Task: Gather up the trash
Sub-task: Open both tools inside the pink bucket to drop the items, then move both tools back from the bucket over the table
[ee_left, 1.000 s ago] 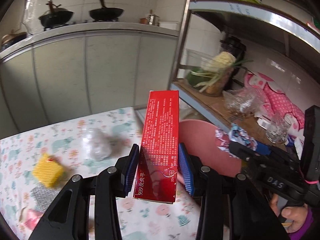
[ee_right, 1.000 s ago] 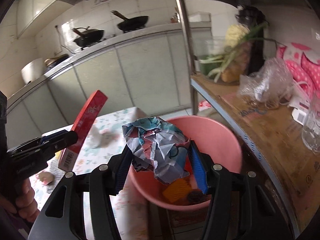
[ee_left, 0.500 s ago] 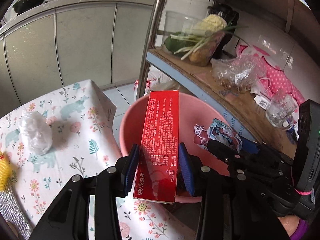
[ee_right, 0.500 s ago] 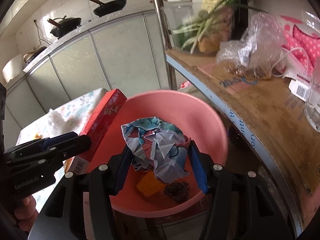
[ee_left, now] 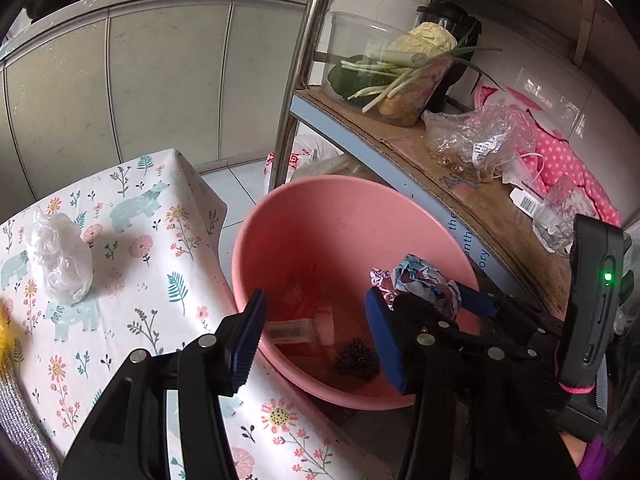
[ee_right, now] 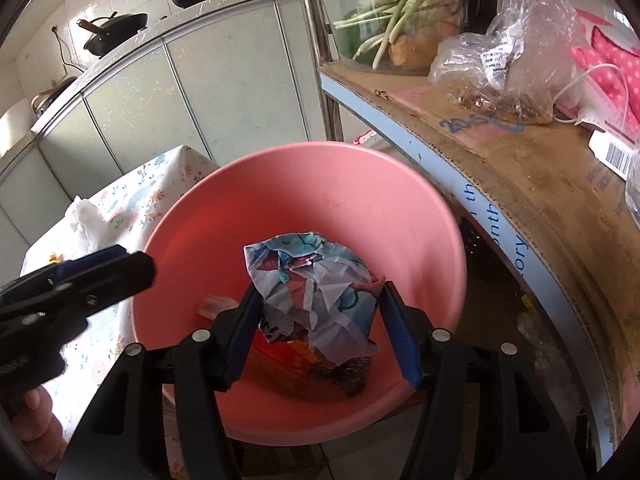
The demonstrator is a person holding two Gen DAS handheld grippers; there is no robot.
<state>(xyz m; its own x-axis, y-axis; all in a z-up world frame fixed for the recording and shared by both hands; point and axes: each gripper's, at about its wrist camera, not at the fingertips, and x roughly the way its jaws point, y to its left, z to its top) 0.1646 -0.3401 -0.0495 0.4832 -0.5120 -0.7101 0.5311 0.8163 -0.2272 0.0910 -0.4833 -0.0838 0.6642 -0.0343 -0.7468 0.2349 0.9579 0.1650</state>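
Observation:
The pink basin stands on the floor between the table and the shelf. My left gripper hangs over its near rim. Its jaws are opening and nothing is between them. The red box lies inside the basin, next to a dark scrubber. My right gripper is over the basin's middle, still shut on the crumpled printed paper. Its jaws are opening, but both pads still touch the paper. An orange piece lies under the paper.
The floral-cloth table on the left carries a white plastic wad. A steel post and a cardboard-lined shelf crowd the basin's right side, with a vegetable tub and a plastic bag. Cabinets stand behind.
The red box has left my left gripper and dropped into the basin. Both grippers came down over the basin. Both pairs of jaws stand wider than before.

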